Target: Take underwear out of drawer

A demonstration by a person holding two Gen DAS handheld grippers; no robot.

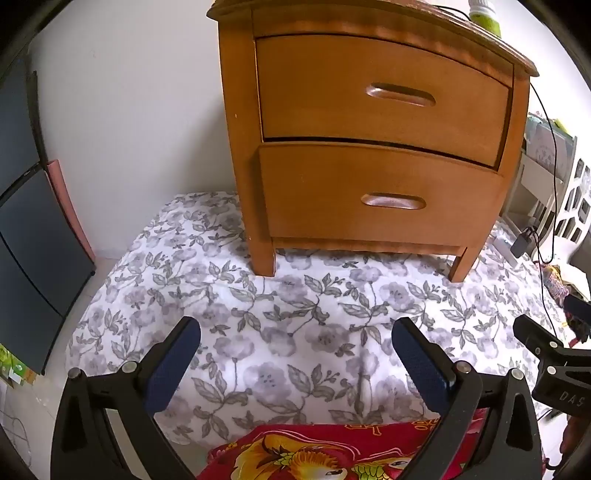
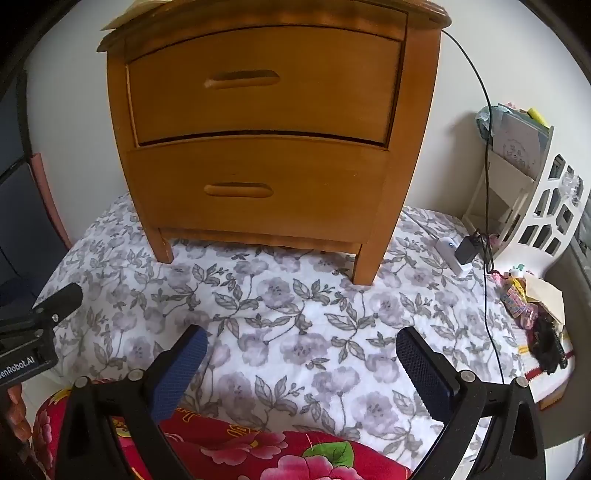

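Standing on a floral bedspread (image 1: 295,325), the wooden nightstand (image 1: 369,147) has 2 drawers, and both are pushed in, so no underwear shows in either view; whatever they hold is hidden. The upper drawer (image 1: 384,96) and the lower drawer (image 1: 380,199) each carry a carved oval handle, and a thin dark gap runs between the 2 fronts. A green-and-white bottle (image 1: 485,14) stands on the top at its right rear edge, and a black cable (image 2: 484,147) drops from that top down the wall to a black adapter (image 2: 467,247) lying on the bedspread beside a small white device.

Hovering well short of the nightstand, the left tool (image 1: 295,358) points down at the bedspread with its blue-padded fingers (image 1: 173,365) spread to their widest and nothing between them. The right tool (image 2: 301,365) hangs just beside it, likewise wide apart and empty. Below both lies a red blanket (image 2: 240,450) with bright flowers. A white openwork rack (image 2: 546,206) stands at the right, and dark panels (image 1: 26,221) lean at the left wall.
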